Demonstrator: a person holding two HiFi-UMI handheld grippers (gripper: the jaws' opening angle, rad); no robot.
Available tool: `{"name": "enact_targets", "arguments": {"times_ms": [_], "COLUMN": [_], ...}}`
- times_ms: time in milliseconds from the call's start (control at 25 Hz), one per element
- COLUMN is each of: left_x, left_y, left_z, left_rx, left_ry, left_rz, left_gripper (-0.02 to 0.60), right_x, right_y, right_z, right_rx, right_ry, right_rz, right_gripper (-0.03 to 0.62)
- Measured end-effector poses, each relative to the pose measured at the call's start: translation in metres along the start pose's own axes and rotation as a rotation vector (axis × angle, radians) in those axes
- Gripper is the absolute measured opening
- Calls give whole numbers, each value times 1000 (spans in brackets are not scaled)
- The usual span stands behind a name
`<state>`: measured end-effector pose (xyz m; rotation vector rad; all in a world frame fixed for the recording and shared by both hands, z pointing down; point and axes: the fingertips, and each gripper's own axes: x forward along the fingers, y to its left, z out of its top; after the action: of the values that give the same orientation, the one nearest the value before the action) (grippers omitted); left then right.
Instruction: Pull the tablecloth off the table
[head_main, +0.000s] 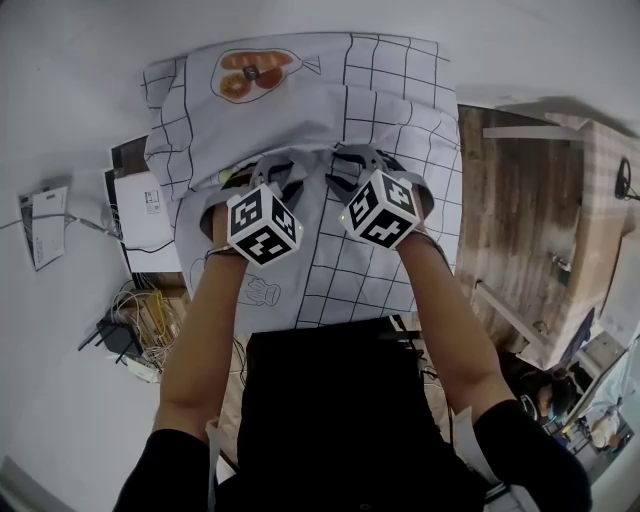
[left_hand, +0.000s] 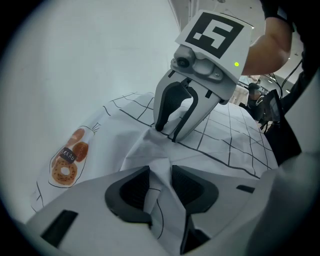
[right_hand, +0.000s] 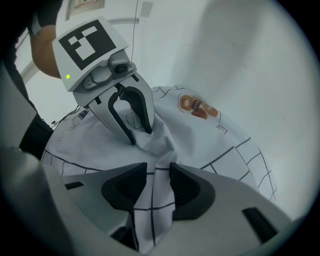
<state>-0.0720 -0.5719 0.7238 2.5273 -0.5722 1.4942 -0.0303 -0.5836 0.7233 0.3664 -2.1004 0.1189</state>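
The white tablecloth (head_main: 390, 110) with thin black squares lies spread out right in front of the person, and it hides whatever is under it. From the head view you see it from above, with both arms reaching down to it. The left gripper (head_main: 268, 172) and the right gripper (head_main: 352, 165) sit side by side near the middle of the cloth. Their black-and-white cubes (head_main: 264, 225) cover most of the jaws here, so this view does not tell how the jaws stand.

The left gripper view does tell. The left jaws are pressed on a fold of the cloth, and the fold stands up between the two dark pads (left_hand: 131, 192). Just ahead, the right gripper's tips pinch the cloth too and pull it up into a small peak.

The right gripper view shows the same thing from the other side. The right jaws squeeze a fold with a black line on it, and the left gripper bites the cloth close by.

A drawing of bread (head_main: 255, 72) (a doughnut and buns in a bag) is at the far end of the cloth. Only the head view shows the wooden floor (head_main: 510, 200) on the right and a tangle of cables (head_main: 140, 315) on the left.
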Motion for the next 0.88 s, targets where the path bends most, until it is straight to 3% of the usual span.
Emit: {"name": "enact_targets", "arguments": {"times_ms": [240, 560, 880], "left_x": [1, 1, -11], "left_y": [-2, -10, -12], "left_z": [0, -1, 5], "left_rx": [-21, -45, -56], "left_ry": [2, -7, -53], "left_rz": [-3, 6, 21], "left_gripper": [130, 37, 14], "right_x": [3, 4, -14], "right_y": [-3, 4, 2], "right_z": [-2, -3, 5], "right_rx": [-1, 34, 79], "right_ry": [-7, -11, -58], "right_rz": [-24, -17, -44], "right_gripper": [106, 43, 26]}}
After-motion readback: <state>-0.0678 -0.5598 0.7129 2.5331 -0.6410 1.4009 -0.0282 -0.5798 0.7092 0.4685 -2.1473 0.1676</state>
